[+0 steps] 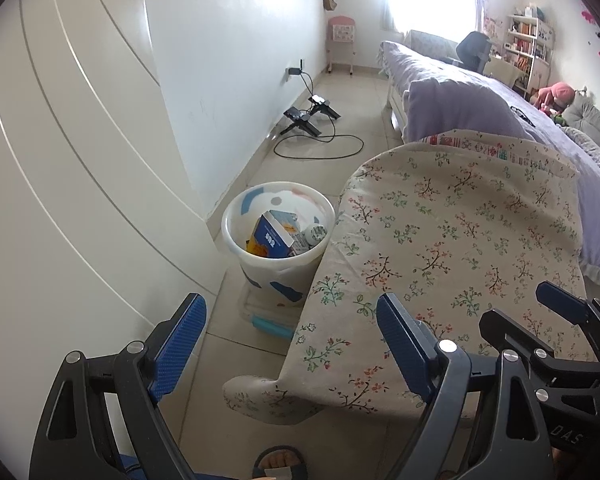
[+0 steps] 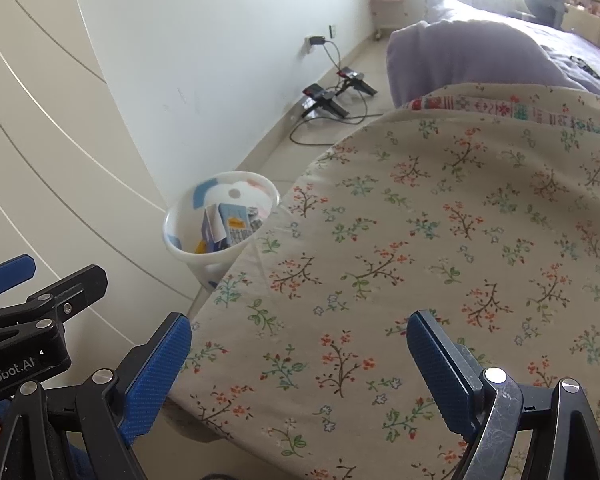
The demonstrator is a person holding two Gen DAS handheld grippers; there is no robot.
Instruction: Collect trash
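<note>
Hovering with jaws spread wide and holding nothing, the left gripper [image 1: 288, 348] and right gripper [image 2: 300, 364] overlook the floral-clothed table [image 2: 420, 240], boxed trash [image 1: 272, 236] filling the white bin [image 1: 278, 268] beside it

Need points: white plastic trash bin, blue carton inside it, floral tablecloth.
white plastic trash bin [image 1: 236, 216], left wrist view, left rim.
blue carton [image 1: 269, 236], left wrist view, its blue side face.
beige floral tablecloth [image 2: 420, 240], right wrist view, flat top middle.
</note>
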